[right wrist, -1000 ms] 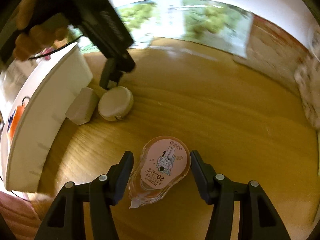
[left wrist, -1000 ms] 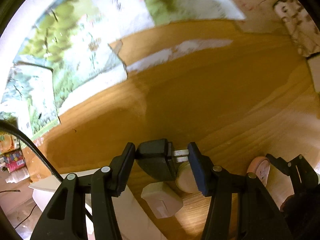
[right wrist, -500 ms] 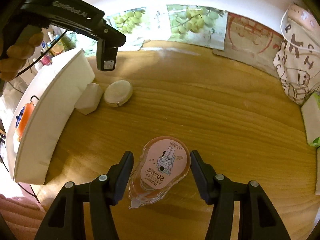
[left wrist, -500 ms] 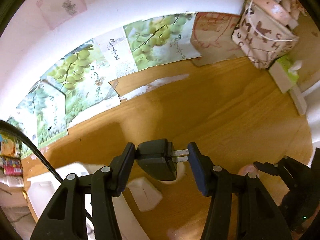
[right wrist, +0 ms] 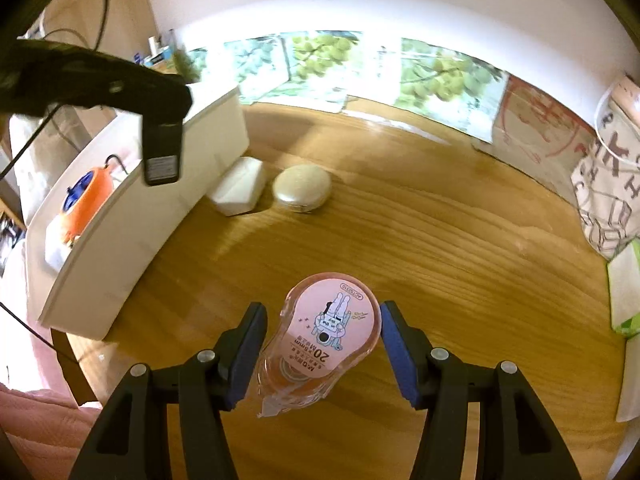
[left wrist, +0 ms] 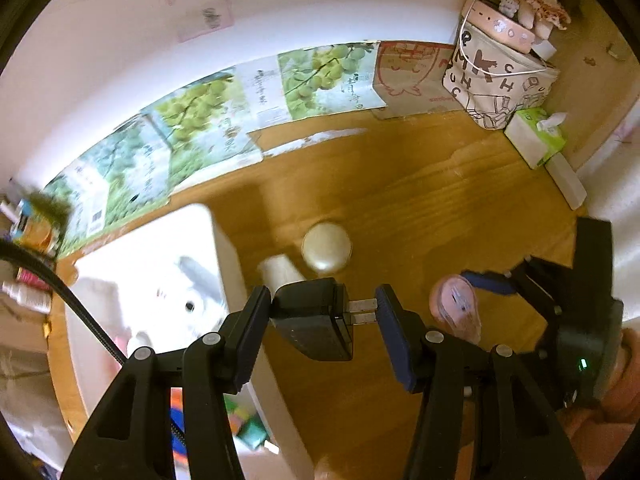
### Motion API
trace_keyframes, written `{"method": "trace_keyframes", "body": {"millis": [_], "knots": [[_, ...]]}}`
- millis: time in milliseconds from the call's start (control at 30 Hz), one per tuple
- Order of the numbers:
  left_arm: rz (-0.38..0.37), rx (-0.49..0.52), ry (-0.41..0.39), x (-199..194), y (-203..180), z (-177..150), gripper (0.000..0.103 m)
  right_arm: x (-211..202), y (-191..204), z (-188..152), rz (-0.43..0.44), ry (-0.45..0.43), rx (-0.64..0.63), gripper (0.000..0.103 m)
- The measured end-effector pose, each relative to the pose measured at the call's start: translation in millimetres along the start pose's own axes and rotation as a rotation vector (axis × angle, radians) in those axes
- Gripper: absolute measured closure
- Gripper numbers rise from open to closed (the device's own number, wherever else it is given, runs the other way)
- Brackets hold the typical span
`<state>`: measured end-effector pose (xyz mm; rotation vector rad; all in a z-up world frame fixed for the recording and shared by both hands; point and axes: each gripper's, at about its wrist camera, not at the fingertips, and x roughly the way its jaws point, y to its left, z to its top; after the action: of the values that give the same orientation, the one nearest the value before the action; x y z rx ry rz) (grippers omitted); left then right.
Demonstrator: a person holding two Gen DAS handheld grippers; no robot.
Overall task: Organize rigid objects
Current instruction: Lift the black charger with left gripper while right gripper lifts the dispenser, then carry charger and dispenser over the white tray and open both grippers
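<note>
- Charger plug [left wrist: 316, 316], a black block with two metal prongs, hangs in the left claw [left wrist: 322, 316] above the wooden bench [left wrist: 420, 208]; one pad presses its flat back and the other bears on the prong tips, so the claw is clenched on it end to end.
- Judged by its look, the plug is hard, light and smooth-sided; a hold across the flat body sides would sit steadier than one on the thin prongs, which could let it pivot.
- Correction tape dispenser [right wrist: 326, 334], pink with a clear shell, sits between the pads of the right claw [right wrist: 320, 340], which grasps it by its two edges just off the bench.
- That shell looks rigid but thin and glossy, so a moderate squeeze at the widest part seems wisest; the loose tip at its near end should be left alone.
- White bin [right wrist: 132, 216] stands at the bench's left side, holding an orange and blue item [right wrist: 86, 196] and what may be a white plush toy [left wrist: 188, 292], blurred in the left view.
- Round cream case [right wrist: 302, 188] and white block [right wrist: 238, 192] lie side by side on the bench, the block just beside the bin wall.
- Bench top is polished wood grain, likely slick under hard plastic.
- Grape posters [left wrist: 224, 124] line the white wall; a printed fabric bag [left wrist: 496, 80] and tissue box [left wrist: 536, 136] sit in the far corner.
</note>
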<state>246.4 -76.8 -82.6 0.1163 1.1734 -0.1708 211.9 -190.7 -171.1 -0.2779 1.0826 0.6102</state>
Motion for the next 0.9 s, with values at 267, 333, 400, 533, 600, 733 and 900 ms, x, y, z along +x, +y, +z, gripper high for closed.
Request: {"method": "trace_keyframes", "body": {"millis": [267,333,400,533,600,733,900], "knots": [[0.048,-0.047,-0.017,-36,19,-42,0.045,-9,25,14,0.047,-0.021,0.0,0.045],[0.048,-0.064,-0.032,-46,26,-51,0.045,-12,33,17,0.042,-0.023,-0.007,0.045],[0.045,-0.072,-0.041,-55,32,-57,0.045,-15,40,22,0.041,-0.027,-0.009,0.045],[0.039,-0.083,-0.065,-74,47,-71,0.045,-24,59,30,0.039,-0.048,-0.018,0.044],[0.033,-0.088,-0.076,-82,57,-76,0.045,-31,71,37,0.037,-0.069,-0.022,0.045],[0.033,-0.101,-0.087,-91,77,-87,0.045,-42,94,49,0.042,-0.106,-0.04,0.045],[0.017,-0.122,-0.095,-95,106,-96,0.045,-49,126,63,0.046,-0.14,-0.044,0.044]]}}
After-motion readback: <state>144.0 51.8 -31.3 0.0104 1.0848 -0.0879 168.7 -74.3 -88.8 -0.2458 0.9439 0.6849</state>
